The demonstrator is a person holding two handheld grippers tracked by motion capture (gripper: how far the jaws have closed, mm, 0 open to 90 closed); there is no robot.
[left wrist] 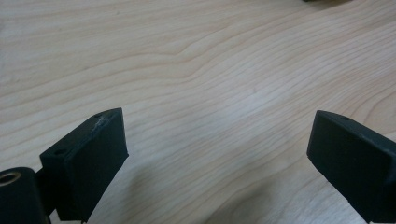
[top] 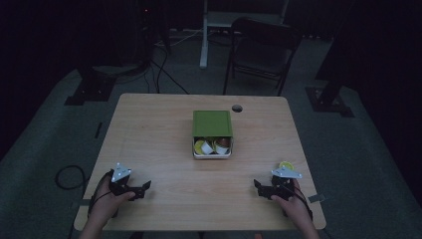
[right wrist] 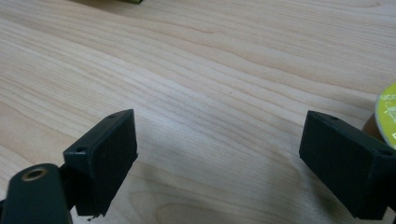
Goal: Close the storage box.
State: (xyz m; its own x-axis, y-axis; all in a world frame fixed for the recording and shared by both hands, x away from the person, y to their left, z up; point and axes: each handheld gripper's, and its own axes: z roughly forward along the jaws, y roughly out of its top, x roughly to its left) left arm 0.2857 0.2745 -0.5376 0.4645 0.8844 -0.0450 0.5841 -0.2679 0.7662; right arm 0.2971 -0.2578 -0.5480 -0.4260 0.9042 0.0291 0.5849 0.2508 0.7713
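Left claw and right claw rested on the desk, jaws apart and empty; the green box sat mid-desk, a yellow-lidded cup beside the right claw

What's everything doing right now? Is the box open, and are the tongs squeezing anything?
Green box: lid slid partway back, front end open.
Little round pods: sitting inside the box's open end.
Yellow-topped pod: alone on the table beside the right tongs.
Left tongs: open, holding nothing, low over the table.
Right tongs: open, holding nothing.
Chair: standing behind the table.
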